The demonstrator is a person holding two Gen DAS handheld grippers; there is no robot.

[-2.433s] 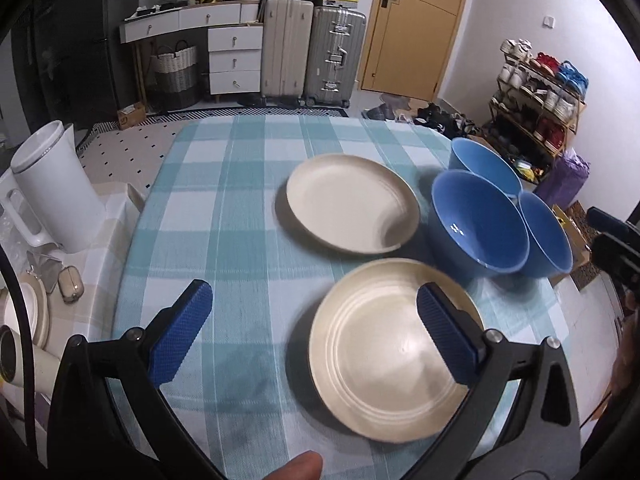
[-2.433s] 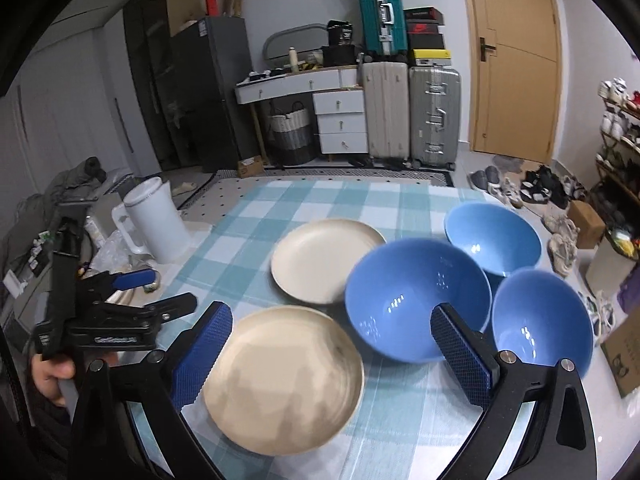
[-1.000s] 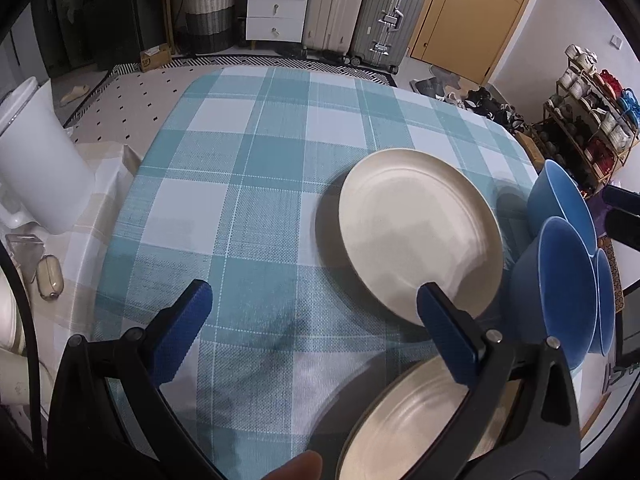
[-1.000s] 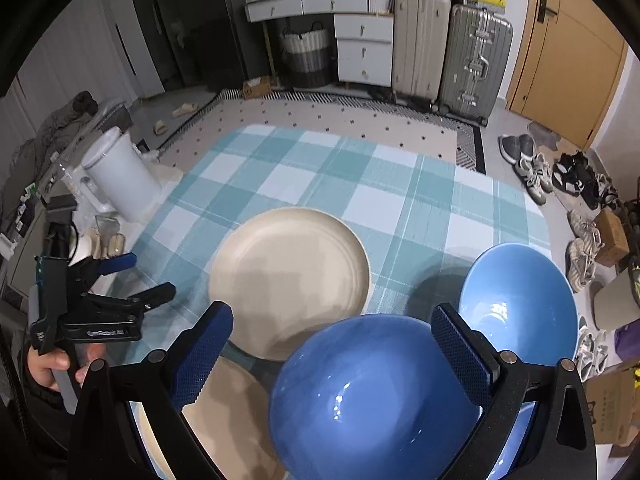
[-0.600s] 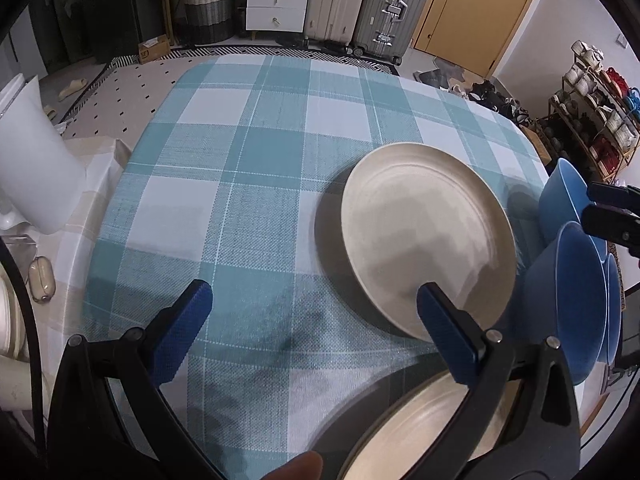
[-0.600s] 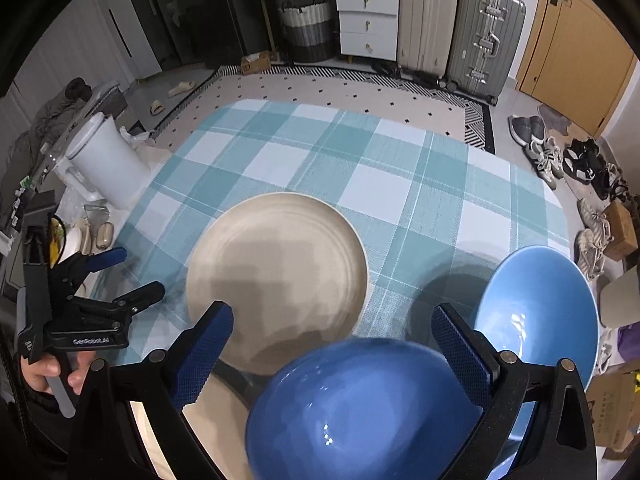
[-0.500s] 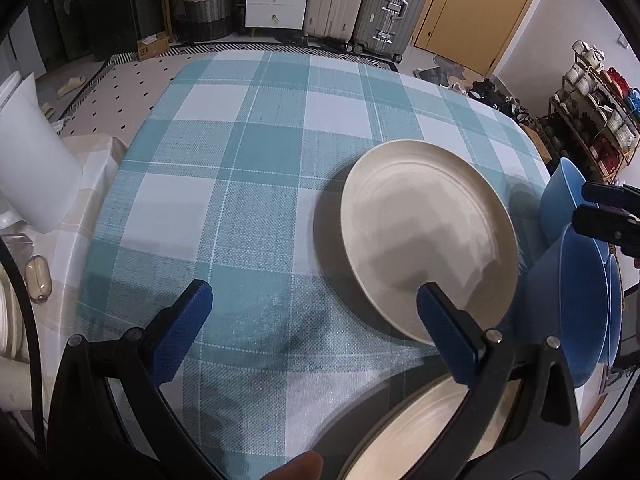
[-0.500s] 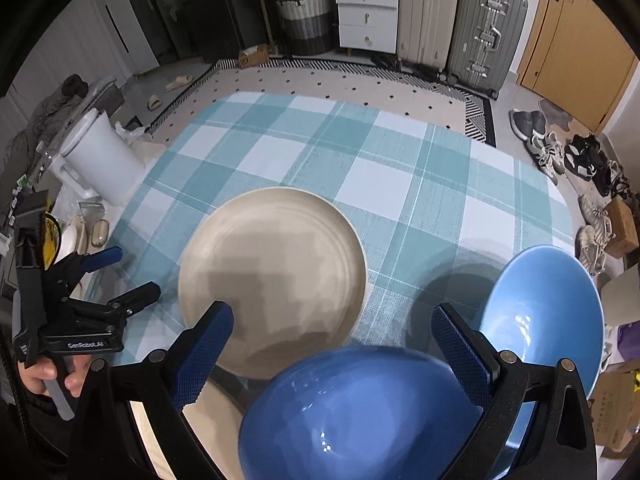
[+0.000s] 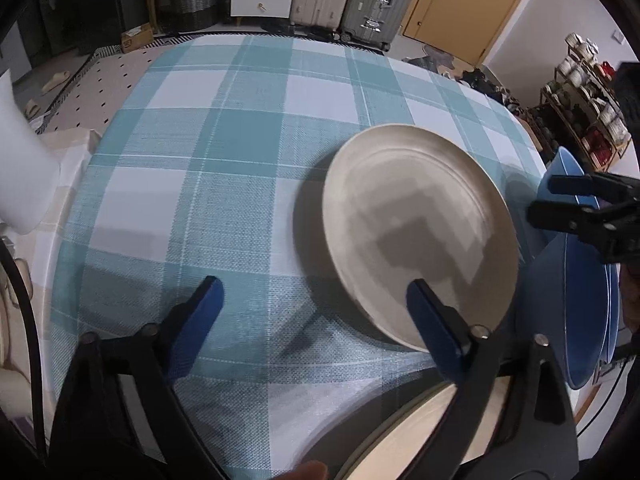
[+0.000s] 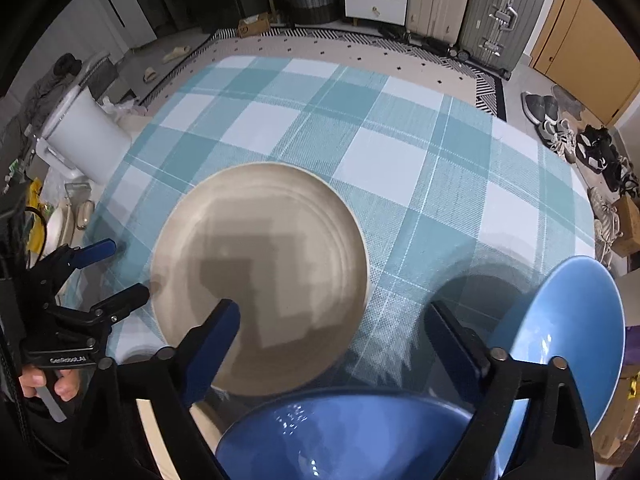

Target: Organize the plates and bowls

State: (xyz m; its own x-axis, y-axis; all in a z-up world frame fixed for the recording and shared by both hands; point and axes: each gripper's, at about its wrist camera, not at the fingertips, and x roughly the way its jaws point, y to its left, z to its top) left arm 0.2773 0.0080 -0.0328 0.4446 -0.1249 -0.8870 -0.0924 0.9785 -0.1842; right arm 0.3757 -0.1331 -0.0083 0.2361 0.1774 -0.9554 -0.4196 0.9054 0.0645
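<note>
Two cream plates and three blue bowls sit on a teal checked tablecloth (image 9: 240, 140). My left gripper (image 9: 316, 304) hangs over the cloth, its jaws closing with only cloth between them; its right finger overlaps the near rim of the far plate (image 9: 416, 232). The near plate (image 9: 420, 432) lies under it at the bottom edge. The bowls (image 9: 568, 312) crowd the right side. My right gripper (image 10: 334, 328) hovers above the far plate (image 10: 260, 276) and the nearest bowl (image 10: 344, 436), jaws closing on nothing. Another bowl (image 10: 572, 320) stands to the right. The left gripper (image 10: 120, 272) is at the plate's left rim.
A white kettle (image 10: 84, 140) stands on a side surface left of the table, beside small clutter. Suitcases (image 10: 500, 12), drawers and a basket line the far wall. Shoes (image 10: 592, 152) lie on the floor to the right. The table's far half is bare cloth.
Both grippers have dropped lower and moved forward over the far plate, which now looks larger. The fingers of each stand slightly closer together. The near bowl has slid to the bottom of the right view.
</note>
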